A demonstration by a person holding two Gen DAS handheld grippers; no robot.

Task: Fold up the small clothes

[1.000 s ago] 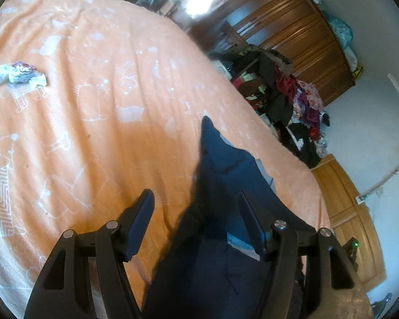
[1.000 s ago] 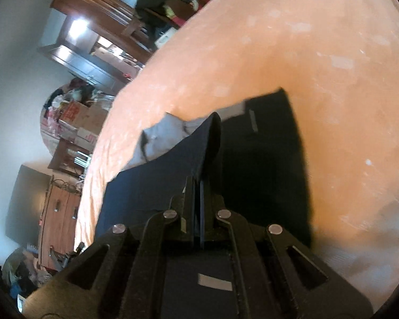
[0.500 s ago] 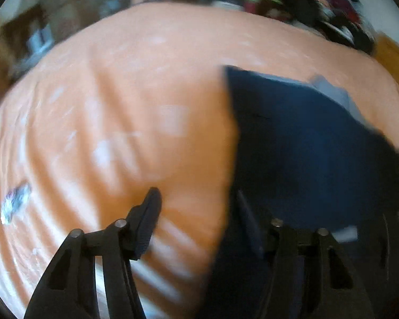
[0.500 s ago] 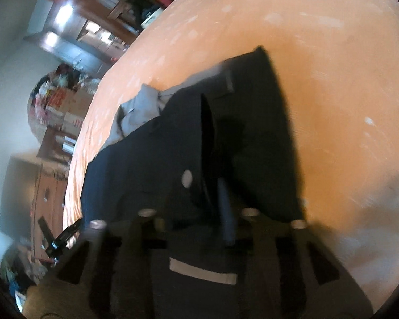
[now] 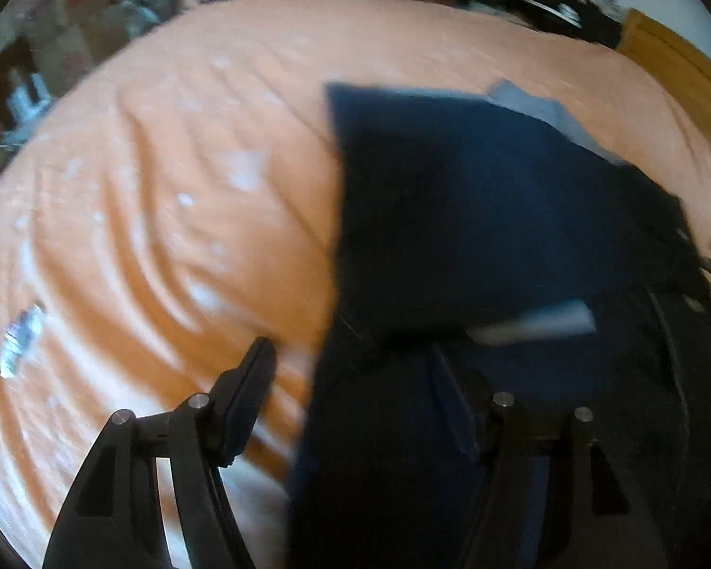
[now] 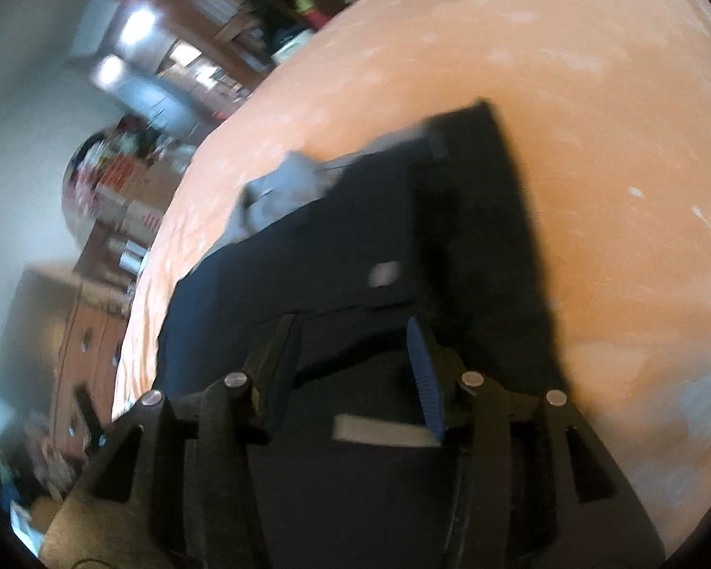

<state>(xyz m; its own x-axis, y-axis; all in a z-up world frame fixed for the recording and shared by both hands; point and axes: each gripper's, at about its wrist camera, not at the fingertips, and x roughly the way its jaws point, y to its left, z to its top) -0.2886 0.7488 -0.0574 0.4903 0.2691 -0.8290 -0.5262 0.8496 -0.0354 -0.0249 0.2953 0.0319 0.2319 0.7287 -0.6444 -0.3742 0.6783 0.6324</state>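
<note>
Directly beneath both spread tools, navy garment.

One navy garment, one crumpled wrapper, two grippers.

The garment lies flat on the bedspread, toward its right side in the left wrist view, with a lighter piece of fabric poking out from under its far edge. A small crumpled cloth sits on the bedspread well apart, to the left. The left gripper straddles the garment's near left edge, one finger over the bedspread, the other over the garment. The right gripper is above the garment's near part. Beyond the bed stands furniture.
</note>
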